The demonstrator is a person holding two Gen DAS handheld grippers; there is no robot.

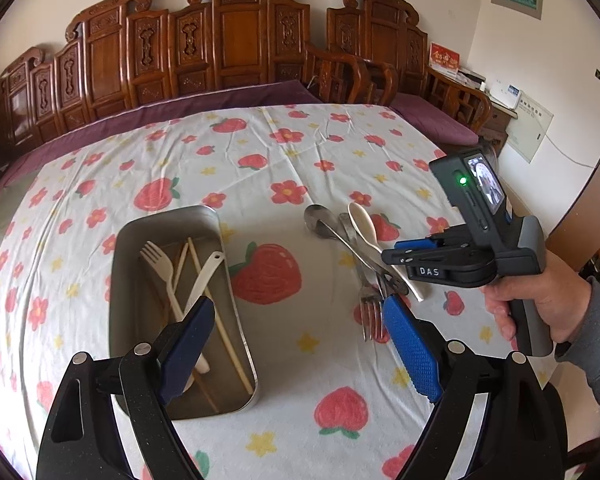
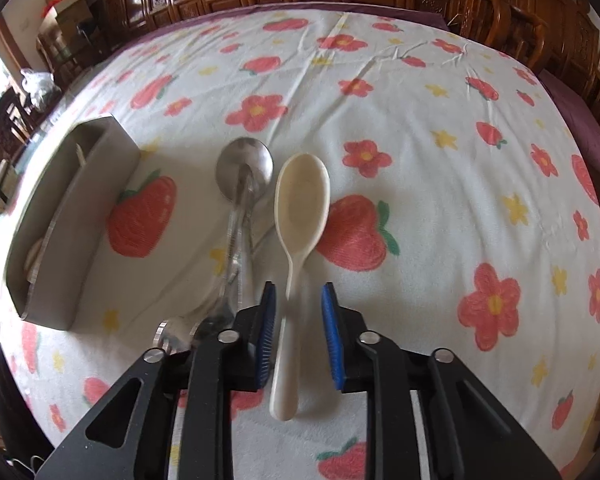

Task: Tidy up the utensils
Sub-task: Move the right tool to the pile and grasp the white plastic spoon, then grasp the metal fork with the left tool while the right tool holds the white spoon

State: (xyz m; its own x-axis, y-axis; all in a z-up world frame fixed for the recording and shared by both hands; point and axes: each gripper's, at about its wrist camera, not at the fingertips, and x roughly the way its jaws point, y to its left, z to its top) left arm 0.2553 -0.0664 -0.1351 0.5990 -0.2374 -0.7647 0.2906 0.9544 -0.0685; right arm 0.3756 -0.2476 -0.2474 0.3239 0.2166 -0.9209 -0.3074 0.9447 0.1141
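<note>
Left wrist view: my left tool (image 1: 296,344) hangs wide open over the near end of the metal tray (image 1: 236,344), gripping nothing. The tray is thin steel with rounded corners; inside lie a pale plastic fork (image 1: 162,270), a white plastic spoon (image 1: 204,276) and chopsticks (image 1: 220,316). All look light and stiff. To the right, loose on the surface (image 1: 260,152), a soft cloth printed with strawberries: a steel spoon (image 1: 320,220), a steel fork (image 1: 370,312) and a cream spoon (image 1: 364,224), crossed and touching. My right tool (image 1: 398,250) is down over their handles, the person's hand (image 1: 540,308) on its grip.

Right wrist view: my right tool (image 2: 298,312) is narrowed around the cream spoon's (image 2: 300,200) handle; a thin gap shows on each side, so I judge it not yet clamped. The spoon looks like smooth plastic or melamine: light, rigid, likely slick. Mid-handle is my best hold, bowl (image 2: 302,192) forward. The steel spoon (image 2: 244,168) lies just beside it on the left.
</note>
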